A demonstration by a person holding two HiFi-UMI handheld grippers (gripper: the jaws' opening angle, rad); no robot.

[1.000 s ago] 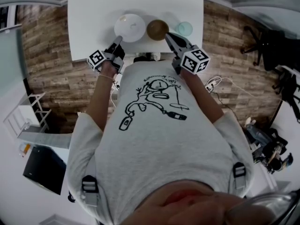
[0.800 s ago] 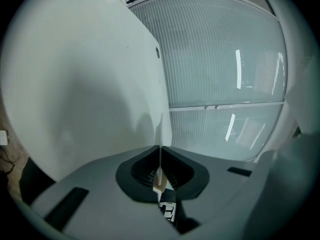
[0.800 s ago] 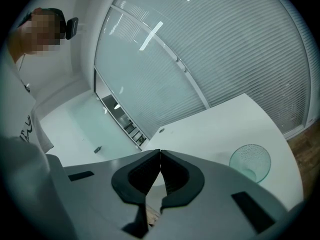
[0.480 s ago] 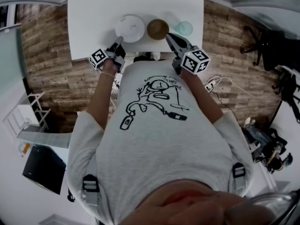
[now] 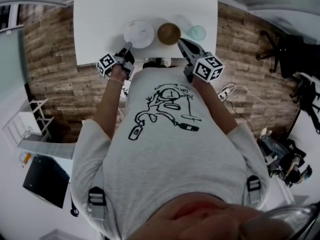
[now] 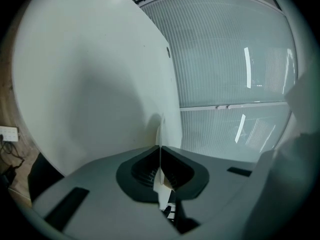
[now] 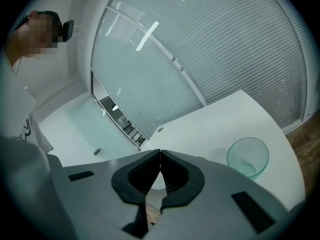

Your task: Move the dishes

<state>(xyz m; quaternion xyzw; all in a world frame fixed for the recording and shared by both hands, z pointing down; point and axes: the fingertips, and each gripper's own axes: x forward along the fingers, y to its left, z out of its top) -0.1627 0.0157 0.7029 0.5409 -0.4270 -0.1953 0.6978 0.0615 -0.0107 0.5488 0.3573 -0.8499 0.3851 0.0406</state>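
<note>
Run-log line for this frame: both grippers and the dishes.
left gripper: shut on white plate rim | right gripper: shut, empty, near brown bowl | glass bowl: on table, untouched

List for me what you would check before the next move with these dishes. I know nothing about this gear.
1. Left gripper has a firm hold on the white plate: ok, its jaws are clamped on the rim.
2. Plate resting fully on the table: cannot tell from these views.
3. Right gripper free for another dish: ok, its jaws are shut with nothing between them.
4. Plate clear of the brown bowl: ok, they sit side by side with a gap.
5. Glass bowl upright and untouched: ok, it stands alone on the table.
</note>
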